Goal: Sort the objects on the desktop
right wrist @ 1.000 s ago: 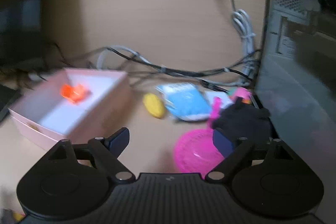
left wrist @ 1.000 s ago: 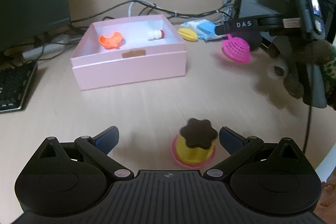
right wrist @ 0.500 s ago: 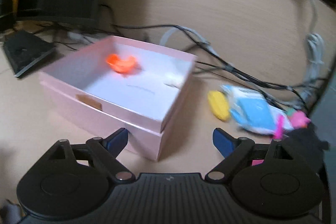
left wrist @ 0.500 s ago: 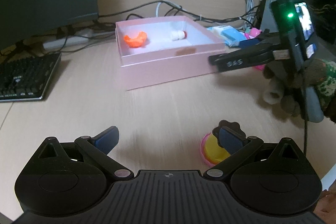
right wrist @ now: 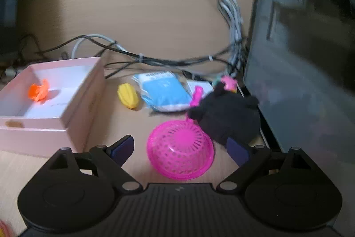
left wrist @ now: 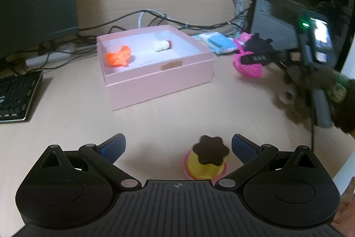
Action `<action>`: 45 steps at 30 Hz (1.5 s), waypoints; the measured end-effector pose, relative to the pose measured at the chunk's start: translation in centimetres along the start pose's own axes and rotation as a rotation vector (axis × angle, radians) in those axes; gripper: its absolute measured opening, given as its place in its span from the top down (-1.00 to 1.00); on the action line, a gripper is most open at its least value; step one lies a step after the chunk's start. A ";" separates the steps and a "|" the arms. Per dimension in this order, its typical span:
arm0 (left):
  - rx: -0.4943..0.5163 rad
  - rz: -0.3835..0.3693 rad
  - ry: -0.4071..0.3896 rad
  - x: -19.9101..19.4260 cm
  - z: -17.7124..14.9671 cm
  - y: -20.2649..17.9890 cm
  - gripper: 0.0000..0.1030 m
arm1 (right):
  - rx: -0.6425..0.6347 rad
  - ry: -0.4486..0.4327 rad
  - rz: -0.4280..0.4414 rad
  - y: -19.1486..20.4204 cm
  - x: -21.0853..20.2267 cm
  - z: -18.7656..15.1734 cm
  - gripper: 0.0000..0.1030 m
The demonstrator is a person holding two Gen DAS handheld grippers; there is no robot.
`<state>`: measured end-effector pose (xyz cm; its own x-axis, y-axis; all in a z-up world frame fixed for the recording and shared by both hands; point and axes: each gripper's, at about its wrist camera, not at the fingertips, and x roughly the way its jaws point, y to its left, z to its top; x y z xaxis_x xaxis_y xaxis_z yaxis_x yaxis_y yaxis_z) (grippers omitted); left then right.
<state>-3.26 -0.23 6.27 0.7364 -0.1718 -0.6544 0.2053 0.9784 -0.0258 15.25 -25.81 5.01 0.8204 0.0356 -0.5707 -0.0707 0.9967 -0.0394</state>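
**Both grippers open over toys on the desk**

Left wrist view: the left gripper [left wrist: 177, 146] points down at the desk's [left wrist: 155, 121] near edge, jaws wide and holding nothing. A yellow toy cake [left wrist: 206, 161] with a dark flower-shaped top stands between the fingers, nearer the right one, touching neither. Beyond it sits the pink box [left wrist: 159, 79], holding an orange toy [left wrist: 117, 56] and a white toy [left wrist: 162, 45]. A keyboard [left wrist: 16, 97] lies at the left edge. At the right, a gloved hand [left wrist: 321, 90] carries the right gripper [left wrist: 253, 58] over a pink basket [left wrist: 247, 67].

Right wrist view: the right gripper's jaws are opening, tilted downward. The basket lies upturned between the fingers, untouched. A black plush [right wrist: 228, 117] lies just behind it, against the right finger [right wrist: 237, 150]. Further back lie a yellow toy [right wrist: 128, 96], a blue packet [right wrist: 163, 92] and cables [right wrist: 155, 58]; the box stands left.
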 end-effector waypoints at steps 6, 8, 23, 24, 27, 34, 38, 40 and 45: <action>0.071 0.000 0.002 -0.2 -0.5 -1.9 -1.00 | -0.056 0.039 0.003 0.9 2.5 0.6 -0.18; 0.085 0.027 -0.002 -0.2 -0.8 -2.2 -1.00 | -0.037 0.030 0.034 0.7 1.1 0.4 -0.20; 0.091 0.014 0.058 2.4 -1.4 -3.7 -1.00 | -0.120 0.060 0.317 2.4 -13.9 -7.5 -0.46; 0.099 0.011 0.052 2.4 -1.3 -3.9 -1.00 | -0.103 0.041 0.309 2.2 -14.2 -7.6 -0.62; 0.104 0.004 0.044 2.3 -1.4 -4.2 -1.00 | -0.035 0.030 0.260 0.7 -14.0 -7.5 -0.76; 0.059 0.028 0.015 2.2 -0.4 -3.0 -1.00 | 0.098 0.110 0.191 -2.0 -11.9 -8.7 -0.84; -0.047 0.147 -0.041 2.7 2.1 0.4 -1.00 | 0.124 0.088 0.212 -1.7 -11.8 -8.1 -0.86; -0.097 0.186 -0.048 3.3 3.3 2.5 -1.00 | 0.112 0.055 0.248 -1.0 -12.0 -6.9 -0.86; -0.168 0.095 -0.032 5.1 5.6 5.4 -1.00 | 0.158 0.078 0.396 0.8 -9.8 -2.1 -0.88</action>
<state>5.26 3.50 7.03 0.7682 -0.0787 -0.6354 0.0256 0.9954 -0.0923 5.94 -25.48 8.83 0.7018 0.4178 -0.5770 -0.2787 0.9064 0.3173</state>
